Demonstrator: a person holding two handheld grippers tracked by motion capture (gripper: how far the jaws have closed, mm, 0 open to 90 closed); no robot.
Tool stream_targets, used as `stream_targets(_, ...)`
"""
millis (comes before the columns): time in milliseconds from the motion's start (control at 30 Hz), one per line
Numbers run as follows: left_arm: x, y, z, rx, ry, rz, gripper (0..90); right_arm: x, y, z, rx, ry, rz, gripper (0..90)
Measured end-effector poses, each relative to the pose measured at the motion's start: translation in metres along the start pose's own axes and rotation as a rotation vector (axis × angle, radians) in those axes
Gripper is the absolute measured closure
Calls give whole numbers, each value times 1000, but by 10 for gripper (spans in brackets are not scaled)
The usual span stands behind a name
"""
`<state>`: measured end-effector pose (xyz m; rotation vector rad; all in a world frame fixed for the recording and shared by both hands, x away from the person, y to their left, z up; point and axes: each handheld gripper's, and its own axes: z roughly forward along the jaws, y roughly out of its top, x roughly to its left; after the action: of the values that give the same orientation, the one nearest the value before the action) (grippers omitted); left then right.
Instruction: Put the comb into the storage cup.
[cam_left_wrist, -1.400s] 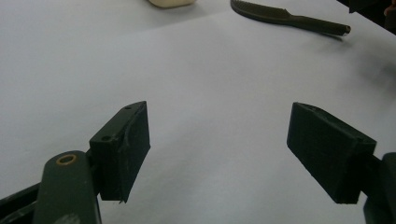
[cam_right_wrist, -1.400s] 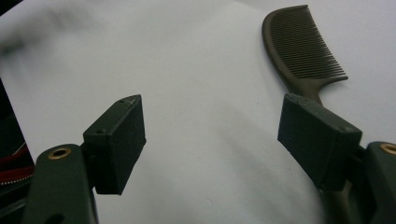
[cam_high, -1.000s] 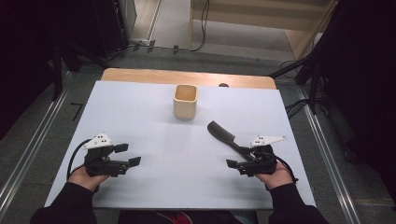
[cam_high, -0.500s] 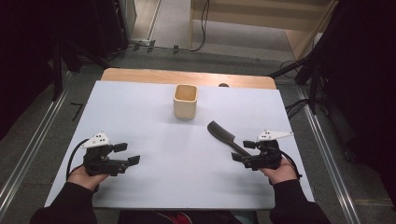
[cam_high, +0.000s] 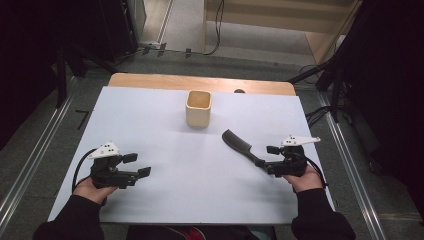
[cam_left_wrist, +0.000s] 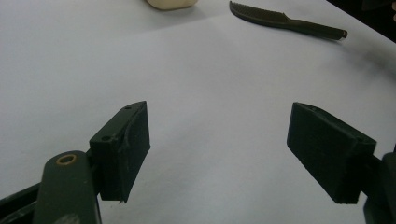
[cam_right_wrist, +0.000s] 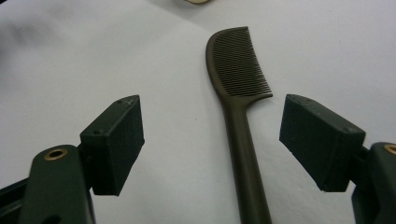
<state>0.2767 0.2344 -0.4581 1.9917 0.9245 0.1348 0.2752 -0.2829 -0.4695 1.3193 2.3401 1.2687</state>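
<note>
Right tool (cam_high: 270, 159) sits at the right of the white counter (cam_high: 165, 200) in the high view, its jaws spread and lying to either side of the end of the comb's (cam_high: 241, 145) handle, not closed on it. That dark comb lies flat, its toothed head angled up and left toward the cup (cam_high: 198, 108), which stands upright near the far middle of the counter, apart from the comb. Left tool (cam_high: 137, 165) rests at the near left, held in a hand (cam_high: 92, 189), jaws spread over bare counter and well apart from both comb and cup.

From the left gripper view, the left tool (cam_left_wrist: 218, 151) has its two black jaws wide apart with nothing between them but white surface. Comb (cam_left_wrist: 285, 21) lies far off at the top right, and the base of the cup (cam_left_wrist: 170, 3) shows at the top edge.

From the right gripper view, the right tool (cam_right_wrist: 231, 147) is spread, and the comb (cam_right_wrist: 238, 88) runs up between the jaws: handle low in the gap and nearer the right jaw, touching neither, toothed head beyond the jaw tips.
</note>
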Motion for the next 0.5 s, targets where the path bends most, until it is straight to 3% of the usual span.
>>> stream_targets(500, 0, 1, 0, 3, -7, 10, 218, -12, 4, 7, 19, -11, -17, 201)
